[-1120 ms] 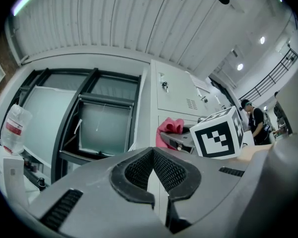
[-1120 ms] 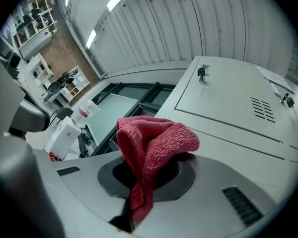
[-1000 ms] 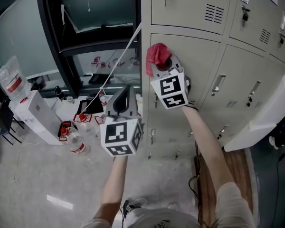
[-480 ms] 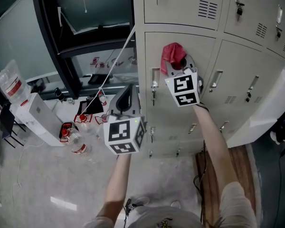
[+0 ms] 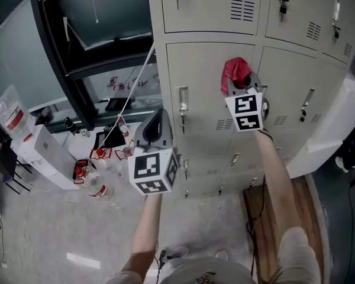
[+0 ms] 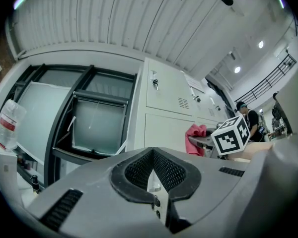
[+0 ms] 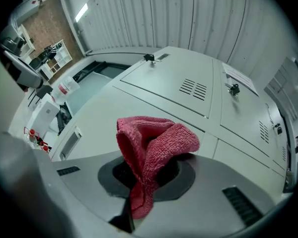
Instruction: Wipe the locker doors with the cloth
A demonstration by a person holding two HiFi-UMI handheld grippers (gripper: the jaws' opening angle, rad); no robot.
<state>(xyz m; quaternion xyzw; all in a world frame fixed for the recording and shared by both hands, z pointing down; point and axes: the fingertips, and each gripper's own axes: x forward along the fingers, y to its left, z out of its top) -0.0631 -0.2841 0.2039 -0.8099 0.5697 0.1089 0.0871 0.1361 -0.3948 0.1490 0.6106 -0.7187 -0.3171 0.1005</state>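
The cloth (image 7: pixel 149 152) is red terry, folded over on itself into a thick lump with a rounded top and one loose flap hanging down. My right gripper (image 7: pixel 148 178) pinches it at the fold, jaws closed on it. Its lower end slips down between my pads, where I lose sight of it. From the head view the cloth (image 5: pixel 235 71) sits high against a pale grey door (image 5: pixel 207 76), near that door's upper right corner and close to the seam with the next door. I cannot tell whether the fabric touches the metal or hangs just off it. My cube (image 5: pixel 247 111) covers most of the right gripper there, so only the cloth and a little dark housing show above it. The door's latch (image 5: pixel 183 102) stands at its left edge, well apart from the cloth. My left gripper (image 5: pixel 155 126) hangs lower, off the left edge of the lockers in front of the window (image 5: pixel 106 16), jaws pressed together with nothing in them.
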